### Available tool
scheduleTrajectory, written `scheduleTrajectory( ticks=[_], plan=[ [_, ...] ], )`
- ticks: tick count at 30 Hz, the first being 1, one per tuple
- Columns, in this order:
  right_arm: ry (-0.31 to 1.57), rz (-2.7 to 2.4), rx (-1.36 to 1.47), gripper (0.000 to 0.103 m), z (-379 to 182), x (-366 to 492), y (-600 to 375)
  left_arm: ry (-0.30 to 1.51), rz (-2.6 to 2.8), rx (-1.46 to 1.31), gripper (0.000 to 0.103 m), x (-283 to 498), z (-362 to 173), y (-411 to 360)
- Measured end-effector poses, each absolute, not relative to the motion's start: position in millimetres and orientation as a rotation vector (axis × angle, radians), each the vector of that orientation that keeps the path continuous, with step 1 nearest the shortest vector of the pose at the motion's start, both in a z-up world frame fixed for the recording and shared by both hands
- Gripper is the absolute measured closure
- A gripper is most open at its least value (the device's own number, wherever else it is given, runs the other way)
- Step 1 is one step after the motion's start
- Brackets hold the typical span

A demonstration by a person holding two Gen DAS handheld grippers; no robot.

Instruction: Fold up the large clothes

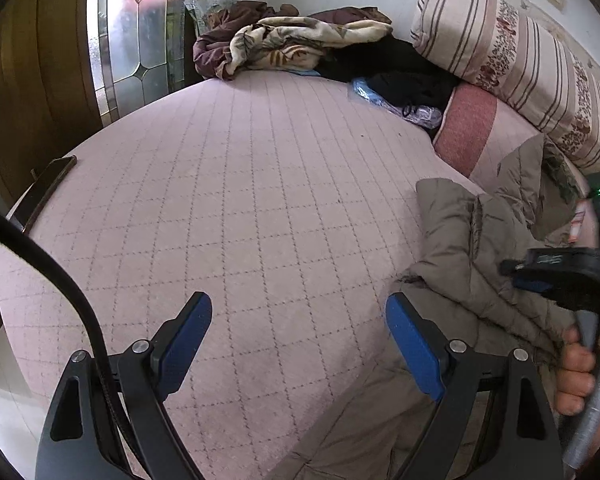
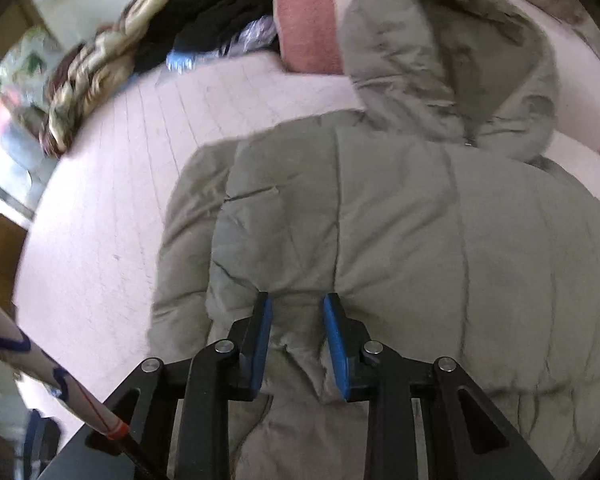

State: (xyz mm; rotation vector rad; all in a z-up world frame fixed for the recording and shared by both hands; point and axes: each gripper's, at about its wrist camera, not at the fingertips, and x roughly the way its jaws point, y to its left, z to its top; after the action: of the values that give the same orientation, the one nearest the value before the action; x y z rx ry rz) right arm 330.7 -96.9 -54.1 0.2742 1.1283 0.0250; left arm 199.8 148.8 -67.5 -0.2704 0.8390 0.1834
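my left gripper (image 1: 298, 334) hangs over the bed (image 1: 228, 200) with its jaws spread wide and nothing between the blue ribbed pads (image 1: 186, 338). the bed cover is a pale pink quilt, stitched in a diamond grid, flat and smooth across most of the left view.

the coat (image 2: 400, 220) lies on the bed's right side, a puffy grey-khaki parka with broad quilted panels and soft creases. its hood (image 2: 452, 60) has a shaggy fur trim and rests up against a pink pillow (image 2: 308, 24). one sleeve (image 2: 184, 240) runs along the coat's left edge, rounded and padded.

my right gripper (image 2: 296, 340) has its jaws narrowed on a bunched ridge of the coat near the hem; the fabric puckers between the pads, so i read it as grasping the coat. in the left view i see the hand (image 1: 578, 372) wrapped around that gripper's handle.

at the far end of the bed sits a rumpled heap of clothes (image 1: 292, 44), brown, cream-patterned and black. a striped bolster (image 1: 512, 52) with floral bands lies along the wall. a dark phone (image 1: 52, 182) lies at the bed's left edge.
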Motion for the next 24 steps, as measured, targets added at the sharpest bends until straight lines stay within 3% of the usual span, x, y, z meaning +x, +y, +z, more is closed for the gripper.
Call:
scheduleTrajectory(
  ticks=[2, 4, 10, 16, 21, 24],
  plan=[
    [1.104, 0.02, 0.256, 0.062, -44.9, 308.0, -106.6, 0.849, 0.178, -0.262, 0.014, 199.1, -69.5, 146.9],
    [1.09, 0.003, 0.234, 0.058, -39.9, 286.8, -118.9, 0.869, 0.162, -0.267, 0.014, 199.1, -73.2, 147.2],
    [1.092, -0.217, 0.135, 0.057, -49.2, 225.3, -191.0, 1.002, 0.045, -0.401, 0.014, 205.5, -97.3, 152.6],
    [1.191, -0.382, 0.167, 0.056, -83.9, 214.2, -240.5, 0.946, 0.035, -0.385, 0.014, 193.0, -90.0, 142.1],
    [1.091, -0.296, 0.191, 0.056, -40.0, 223.6, -228.4, 0.871, -0.017, -0.344, 0.014, 178.9, -77.9, 125.9],
    [1.034, -0.261, 0.193, 0.05, -7.5, 256.1, -215.0, 0.85, -0.063, -0.341, 0.014, 178.3, -74.1, 114.5]
  ],
)
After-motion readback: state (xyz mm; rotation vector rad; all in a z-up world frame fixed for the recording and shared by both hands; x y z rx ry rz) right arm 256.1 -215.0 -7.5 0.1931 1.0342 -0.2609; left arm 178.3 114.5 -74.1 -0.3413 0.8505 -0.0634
